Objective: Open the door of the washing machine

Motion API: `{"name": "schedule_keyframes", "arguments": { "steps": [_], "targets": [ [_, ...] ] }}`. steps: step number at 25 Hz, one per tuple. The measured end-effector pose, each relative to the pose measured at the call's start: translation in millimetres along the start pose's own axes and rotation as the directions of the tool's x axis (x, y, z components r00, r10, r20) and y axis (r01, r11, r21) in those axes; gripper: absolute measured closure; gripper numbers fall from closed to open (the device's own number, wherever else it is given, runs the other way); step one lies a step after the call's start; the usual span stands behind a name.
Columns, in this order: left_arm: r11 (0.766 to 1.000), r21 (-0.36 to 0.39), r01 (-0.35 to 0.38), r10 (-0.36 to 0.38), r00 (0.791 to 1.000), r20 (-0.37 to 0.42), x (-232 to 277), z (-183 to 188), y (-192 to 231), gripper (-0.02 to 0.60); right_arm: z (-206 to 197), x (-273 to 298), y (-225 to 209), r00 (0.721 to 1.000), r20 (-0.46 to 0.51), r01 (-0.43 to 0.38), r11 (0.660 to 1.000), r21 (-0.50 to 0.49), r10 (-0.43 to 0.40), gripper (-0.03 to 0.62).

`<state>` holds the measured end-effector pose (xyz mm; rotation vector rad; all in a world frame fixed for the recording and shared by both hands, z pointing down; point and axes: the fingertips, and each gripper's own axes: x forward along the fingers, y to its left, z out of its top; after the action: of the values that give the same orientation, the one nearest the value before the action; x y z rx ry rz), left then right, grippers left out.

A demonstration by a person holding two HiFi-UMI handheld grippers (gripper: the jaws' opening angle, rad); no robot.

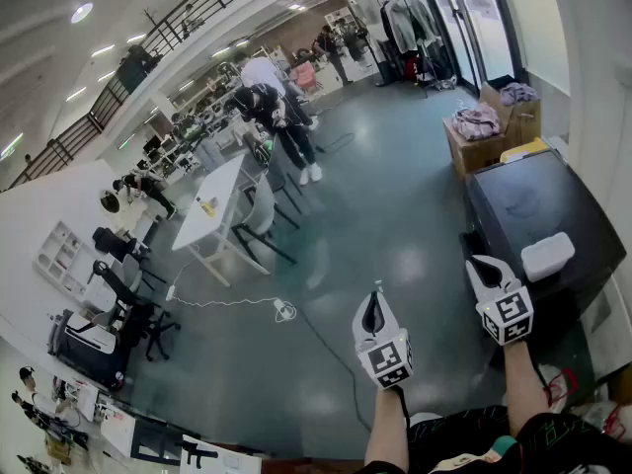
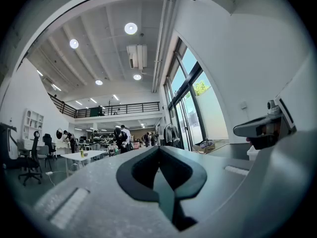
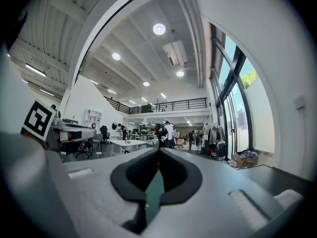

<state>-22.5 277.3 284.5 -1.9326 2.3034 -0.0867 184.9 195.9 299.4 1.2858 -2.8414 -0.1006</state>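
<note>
left gripper point(image 1: 374, 309): jaws pressed together, empty, over floor point(image 1: 395, 196), left of washing machine point(image 1: 533, 200) | right gripper point(image 1: 486, 270): jaws together, empty, at machine's near-left top corner, beside white box point(image 1: 546, 255) on it | door: not visible

Two hand-held grippers point(image 1: 374, 299) point(image 1: 482, 268) — one white table point(image 1: 222, 181), one white tub point(image 1: 546, 255), two cardboard boxes point(image 1: 464, 156) point(image 1: 519, 122).

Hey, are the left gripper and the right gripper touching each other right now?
Apart. The head view shows the left gripper and the right gripper held side by side, with a strip of grey floor plainly visible between them.
</note>
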Motion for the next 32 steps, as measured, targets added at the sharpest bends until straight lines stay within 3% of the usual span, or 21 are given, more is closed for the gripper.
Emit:
{"name": "schedule_keyframes", "arguments": {
  "steps": [9,15,20,24,32],
  "targets": [
    [1.0,-0.016,0.0,0.0,1.0,-0.003,0,-2,0,0.572,9,4,2,0.998,0.045,-0.039,0.999,0.034,0.038,0.591],
    [0.998,-0.04,-0.051,0.051,0.999,-0.012,-13,2,11,0.572,8,5,9,0.997,0.027,-0.072,0.996,0.044,0.071,0.591],
    [0.995,-0.016,-0.096,0.095,0.994,-0.057,-19,-9,41,0.572,5,25,30,0.99,0.046,-0.139,0.978,0.156,0.133,0.591],
    [0.991,-0.038,-0.126,0.121,0.986,-0.117,-10,-37,67,0.572,-14,56,47,0.987,0.021,-0.158,0.966,0.207,0.157,0.591],
    [0.996,-0.089,-0.031,0.01,0.975,-0.221,68,-102,44,0.572,-60,115,25,0.987,-0.069,-0.12,0.954,0.275,0.144,0.591]
  ]
}}
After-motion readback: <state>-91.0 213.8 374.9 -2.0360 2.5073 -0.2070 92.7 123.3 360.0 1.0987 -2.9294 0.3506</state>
